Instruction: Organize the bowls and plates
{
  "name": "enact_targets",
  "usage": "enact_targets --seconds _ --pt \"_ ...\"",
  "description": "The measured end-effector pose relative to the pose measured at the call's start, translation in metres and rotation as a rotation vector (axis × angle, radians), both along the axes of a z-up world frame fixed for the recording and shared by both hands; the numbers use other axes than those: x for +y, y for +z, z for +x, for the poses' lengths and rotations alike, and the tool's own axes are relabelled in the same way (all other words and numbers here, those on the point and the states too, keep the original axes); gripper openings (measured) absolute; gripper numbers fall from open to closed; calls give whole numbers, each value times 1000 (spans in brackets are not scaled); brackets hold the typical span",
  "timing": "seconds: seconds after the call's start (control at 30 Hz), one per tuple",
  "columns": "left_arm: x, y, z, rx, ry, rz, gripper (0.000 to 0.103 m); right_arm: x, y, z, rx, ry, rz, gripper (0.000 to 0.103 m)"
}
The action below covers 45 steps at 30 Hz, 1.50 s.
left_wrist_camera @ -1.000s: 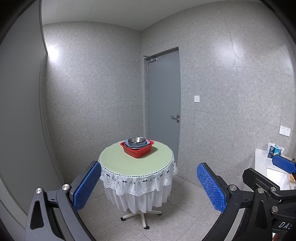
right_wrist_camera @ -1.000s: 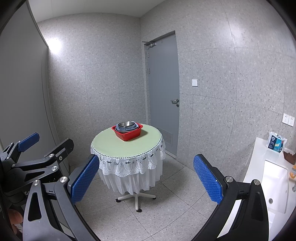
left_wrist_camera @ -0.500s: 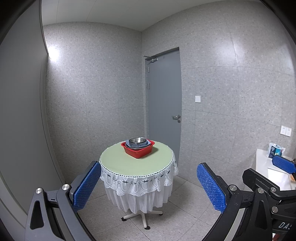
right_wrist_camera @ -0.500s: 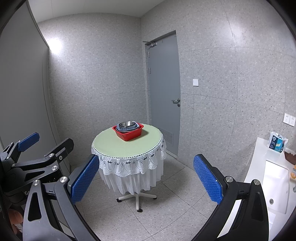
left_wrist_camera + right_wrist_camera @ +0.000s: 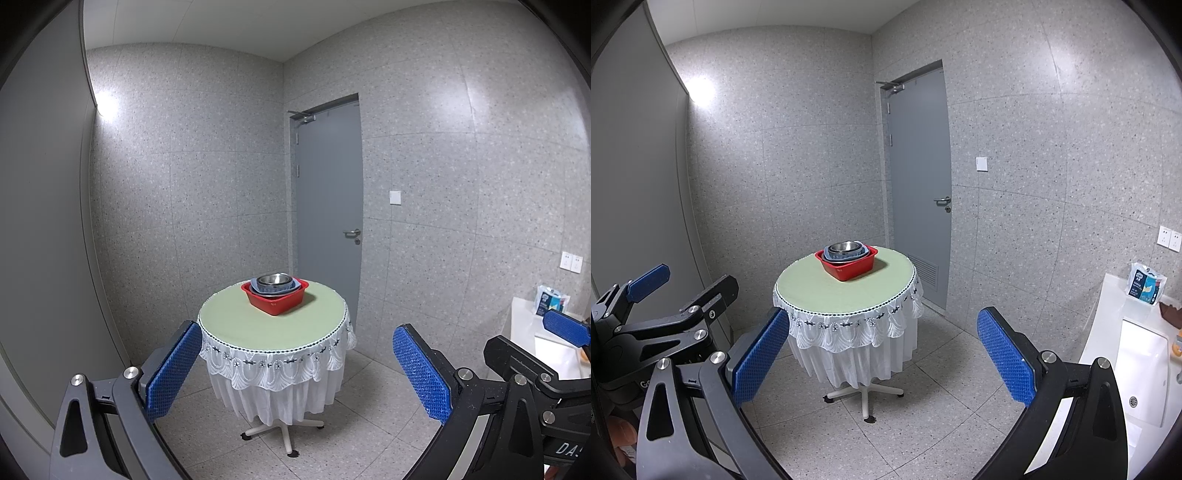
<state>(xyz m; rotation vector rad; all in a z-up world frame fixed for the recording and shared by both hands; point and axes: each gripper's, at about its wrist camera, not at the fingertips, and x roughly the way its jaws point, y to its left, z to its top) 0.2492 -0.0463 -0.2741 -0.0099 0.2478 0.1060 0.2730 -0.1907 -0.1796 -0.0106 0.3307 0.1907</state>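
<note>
Standing back from a round table (image 5: 273, 328), I hold both tongs in the air, well apart from everything on it. The table carries a pale green top, a white lace skirt and a white star-shaped foot. On its far half sits a red tub (image 5: 276, 300), the only container on the cloth. Nested inside the tub is a grey-blue basin (image 5: 291, 286) with squared corners, and inside that rests a steel bowl (image 5: 273, 279), its rim highest of the three. What lies under the bowl I cannot tell; no plate is distinguishable at this range.

My left tongs (image 5: 295, 373) are spread wide, blue ribbed pads facing each other, nothing between them. My right tongs (image 5: 882, 354) are spread wide as well and hold nothing; in the right view the left tool shows at the near left edge.

To the right stands a white counter (image 5: 1108, 306) with a sunken sink (image 5: 1141, 369). A blue-and-white packet (image 5: 1145, 288) stands on the counter's far end; its print is too small to read. White letters on the left tool's body read "DA" (image 5: 567, 448) before the frame cuts them off. A grey door (image 5: 919, 184) is shut behind the table.
</note>
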Motion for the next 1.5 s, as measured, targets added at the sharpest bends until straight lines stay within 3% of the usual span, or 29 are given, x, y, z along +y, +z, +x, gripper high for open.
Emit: enact_targets --seconds 1.5 --pt "6 -1 7 -3 -1 -10 102 -4 -2 9 8 11 -1 103"
